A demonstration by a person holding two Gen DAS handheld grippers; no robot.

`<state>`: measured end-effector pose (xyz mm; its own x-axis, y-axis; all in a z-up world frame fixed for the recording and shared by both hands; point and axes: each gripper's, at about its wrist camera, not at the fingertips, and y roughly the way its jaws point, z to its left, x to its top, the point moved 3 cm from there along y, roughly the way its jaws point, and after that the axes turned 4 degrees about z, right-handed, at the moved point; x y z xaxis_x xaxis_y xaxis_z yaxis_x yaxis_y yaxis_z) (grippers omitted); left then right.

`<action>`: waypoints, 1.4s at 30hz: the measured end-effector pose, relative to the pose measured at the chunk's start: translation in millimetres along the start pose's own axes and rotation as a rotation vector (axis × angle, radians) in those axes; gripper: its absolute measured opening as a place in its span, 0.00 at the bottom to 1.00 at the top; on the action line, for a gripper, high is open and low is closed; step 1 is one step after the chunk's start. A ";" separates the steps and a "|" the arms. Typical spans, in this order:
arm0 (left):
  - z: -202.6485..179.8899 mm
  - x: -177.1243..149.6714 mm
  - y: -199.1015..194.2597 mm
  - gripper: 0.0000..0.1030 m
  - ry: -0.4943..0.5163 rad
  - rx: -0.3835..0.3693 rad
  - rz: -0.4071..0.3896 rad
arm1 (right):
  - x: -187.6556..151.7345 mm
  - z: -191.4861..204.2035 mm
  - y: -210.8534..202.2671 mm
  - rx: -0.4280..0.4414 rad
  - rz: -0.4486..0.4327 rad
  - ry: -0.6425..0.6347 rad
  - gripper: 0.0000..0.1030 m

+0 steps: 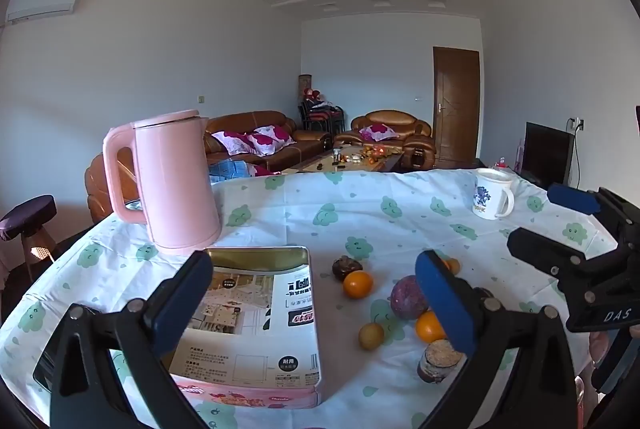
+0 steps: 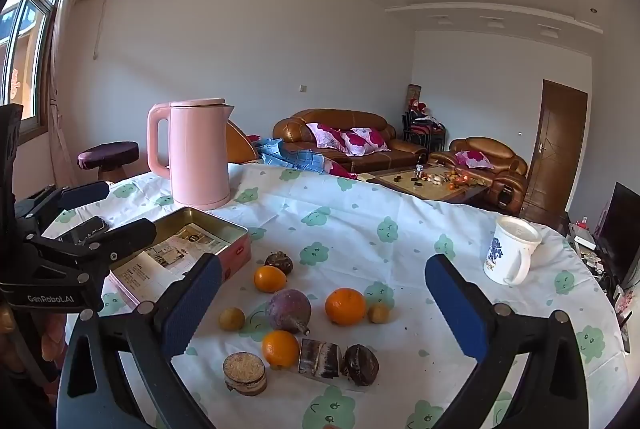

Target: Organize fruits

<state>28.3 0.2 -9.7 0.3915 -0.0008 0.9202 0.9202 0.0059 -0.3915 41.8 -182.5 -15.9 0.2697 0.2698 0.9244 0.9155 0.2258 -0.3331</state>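
Note:
Several fruits lie loose on the cloud-print tablecloth: three oranges (image 2: 345,306), a purple round fruit (image 2: 288,310) (image 1: 408,297), two small yellow ones (image 2: 231,318), two dark brown ones (image 2: 361,365), a dark cut stalk piece (image 2: 320,359) and a round cut slice (image 2: 245,373). An open pink tin (image 1: 256,256) (image 2: 236,226) with a printed sheet inside sits left of them. My left gripper (image 1: 312,305) (image 2: 106,215) hovers open over the tin's near end. My right gripper (image 2: 324,309) (image 1: 556,225) hovers open above the fruits, holding nothing.
A pink kettle (image 1: 176,185) (image 2: 196,153) stands behind the tin. A white mug (image 1: 492,195) (image 2: 510,251) with a blue print is at the far right of the table. Beyond the table are brown sofas and a low coffee table (image 2: 432,181).

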 end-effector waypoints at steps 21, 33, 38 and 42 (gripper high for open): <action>-0.4 3.1 -3.3 1.00 0.003 0.004 -0.016 | -3.3 2.6 -2.8 0.017 0.006 0.016 0.99; 0.1 3.2 -4.4 1.00 0.002 0.002 -0.018 | -6.5 7.1 -1.2 0.028 0.012 0.015 0.99; -0.2 2.8 -3.9 1.00 0.003 0.002 -0.017 | -8.2 7.0 -0.4 0.033 0.014 0.016 0.99; -0.2 2.5 -3.7 1.00 0.003 0.002 -0.018 | -8.4 7.3 -0.3 0.032 0.015 0.016 0.99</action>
<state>25.8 -0.1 -6.0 0.3746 -0.0040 0.9272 0.9272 0.0081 -0.3745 37.1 -178.0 -24.9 0.2885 0.2583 0.9220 0.9013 0.2519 -0.3525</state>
